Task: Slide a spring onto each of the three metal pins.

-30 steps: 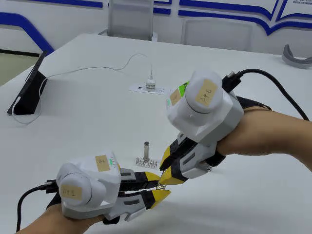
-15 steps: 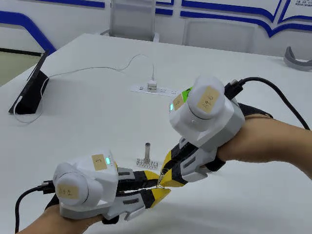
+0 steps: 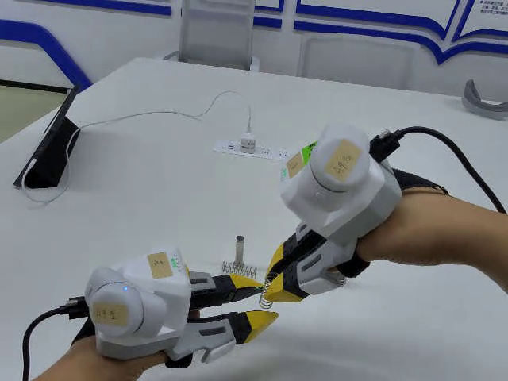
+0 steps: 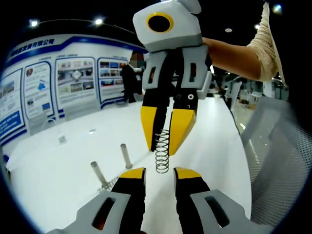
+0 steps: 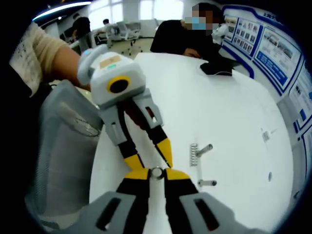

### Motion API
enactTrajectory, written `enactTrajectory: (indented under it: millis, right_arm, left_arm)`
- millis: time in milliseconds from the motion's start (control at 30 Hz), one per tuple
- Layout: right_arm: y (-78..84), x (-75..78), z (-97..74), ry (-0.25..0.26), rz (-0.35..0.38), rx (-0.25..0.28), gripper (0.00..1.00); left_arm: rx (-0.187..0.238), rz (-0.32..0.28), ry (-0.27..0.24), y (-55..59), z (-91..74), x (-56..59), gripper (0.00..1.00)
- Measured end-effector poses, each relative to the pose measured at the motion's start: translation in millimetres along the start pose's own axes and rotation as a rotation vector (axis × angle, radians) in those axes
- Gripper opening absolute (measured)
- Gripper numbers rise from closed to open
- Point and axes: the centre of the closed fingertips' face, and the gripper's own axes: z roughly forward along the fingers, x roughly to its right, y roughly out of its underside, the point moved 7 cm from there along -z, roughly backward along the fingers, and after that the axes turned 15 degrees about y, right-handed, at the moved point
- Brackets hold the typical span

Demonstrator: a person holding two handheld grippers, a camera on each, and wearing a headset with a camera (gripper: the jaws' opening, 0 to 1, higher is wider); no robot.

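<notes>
My right gripper (image 3: 275, 290) is shut on a small steel spring (image 4: 162, 148), whose coil shows end-on between its yellow tips (image 5: 156, 172). My left gripper (image 3: 258, 300) points at it from the lower left, jaws open and empty, and the spring's free end hangs just above the gap (image 4: 160, 173). One metal pin (image 3: 239, 248) stands upright on the white table behind the grippers, and a loose spring (image 3: 236, 268) lies at its foot. In the left gripper view two pins stand side by side (image 4: 126, 155) (image 4: 97, 173).
A white power strip (image 3: 250, 147) with a plugged cable lies mid-table. A dark tablet on a stand (image 3: 48, 143) sits at the left edge, a grey chair (image 3: 214, 32) behind the table. A person (image 5: 195, 34) sits at the far end.
The right gripper has risen a little with the spring, away from the left gripper's jaws. The left gripper has stayed low and open. The head camera shifted slightly.
</notes>
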Motion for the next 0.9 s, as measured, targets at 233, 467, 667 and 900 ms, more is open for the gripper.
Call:
enactTrajectory:
  millis: [233,467,667,900]
  right_arm:
    - [4.1,9.7,-5.7,0.026,0.018,-0.003,0.12]
    - [10.9,24.0,-12.8,0.066,0.045,-0.012,0.12]
    - [16.3,37.6,-17.5,0.105,0.072,-0.02,0.12]
    - [20.6,56.5,-19.0,0.154,0.106,-0.031,0.12]
  left_arm:
    - [0.001,-0.026,-0.049,3.9,-12.3,-6.8,0.33]
    - [-0.001,-0.055,-0.106,8.7,-25.8,-14.6,0.45]
    - [0.004,-0.065,-0.139,9.6,-33.4,-18.1,0.49]
    - [0.003,-0.081,-0.161,13.4,-37.7,-19.3,0.55]
